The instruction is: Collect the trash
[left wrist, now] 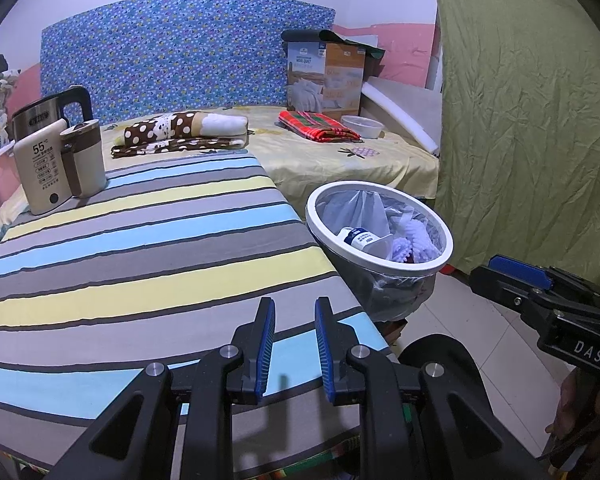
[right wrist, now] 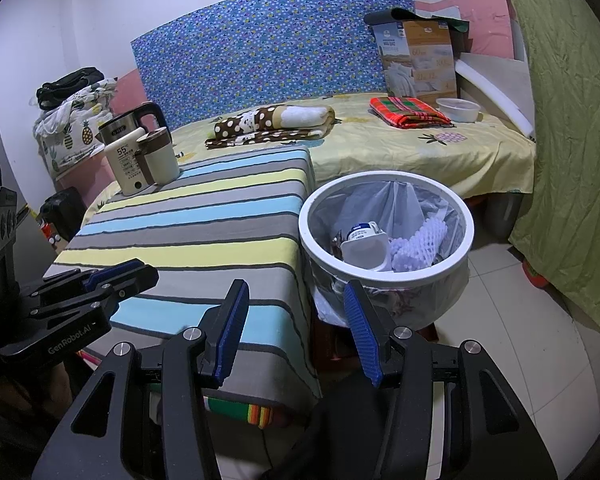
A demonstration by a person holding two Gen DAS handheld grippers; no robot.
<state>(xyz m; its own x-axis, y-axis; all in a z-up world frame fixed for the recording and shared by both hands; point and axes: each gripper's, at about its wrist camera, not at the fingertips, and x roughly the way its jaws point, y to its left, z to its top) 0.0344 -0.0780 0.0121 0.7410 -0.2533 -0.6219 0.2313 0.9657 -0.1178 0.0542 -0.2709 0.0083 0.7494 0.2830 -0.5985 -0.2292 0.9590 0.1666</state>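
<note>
The trash bin stands just beside the right edge of the striped counter, lined with a clear bag and already holding a white cup and white foam netting. No loose trash shows on the counter; only a kettle and two warmer units occupy its far left corner.

The left hand-held gripper hovers over the near counter edge with its jaws slightly apart and empty. The right hand-held gripper is held between counter and bin, jaws wide apart and empty.

Judged procedure:
1. Scan the counter and the bed for remaining waste before moving on.
2. Leave the folded cloths and the appliances alone.
3. Release any item directly above the bin opening, clear of the rim.
4. If gathering the liner, grip the bag film only, not the rim.
</note>
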